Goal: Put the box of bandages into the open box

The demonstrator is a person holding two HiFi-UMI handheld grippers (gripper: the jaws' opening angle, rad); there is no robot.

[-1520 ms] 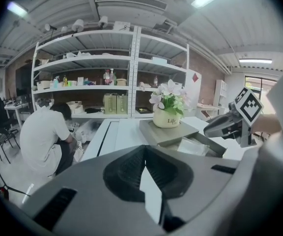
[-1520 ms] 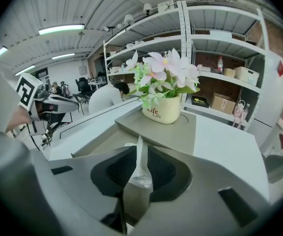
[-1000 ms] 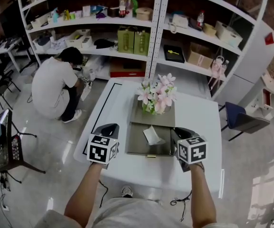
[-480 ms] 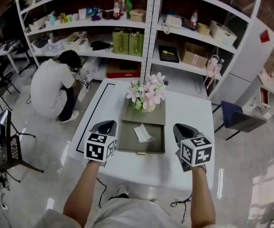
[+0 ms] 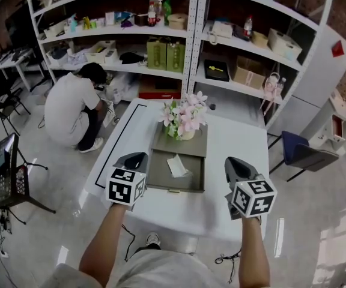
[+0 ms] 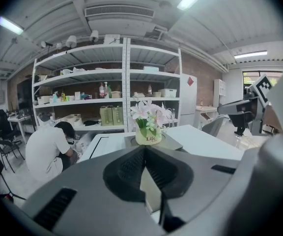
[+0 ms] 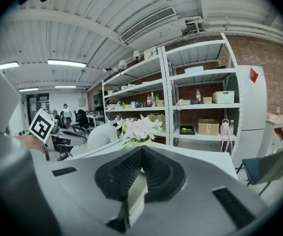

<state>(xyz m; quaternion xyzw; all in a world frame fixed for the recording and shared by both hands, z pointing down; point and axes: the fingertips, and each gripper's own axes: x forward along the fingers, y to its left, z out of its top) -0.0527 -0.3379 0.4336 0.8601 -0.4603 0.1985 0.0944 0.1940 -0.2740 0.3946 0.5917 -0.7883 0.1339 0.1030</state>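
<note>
Both empty, jaws together: left gripper (image 5: 135, 159), right gripper (image 5: 235, 165). Reaching into the open box (image 5: 194, 179), we may knock the flower vase (image 5: 184, 122) just behind it.

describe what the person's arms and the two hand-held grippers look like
The left hand-held gripper and right hand-held gripper match: a smooth grey rounded body with black ribbed pads that taper to a point. Each carries a white cube printed with black square markers. The forearms are bare, with no sleeves reaching them, and the person wears a light-coloured top.
</note>
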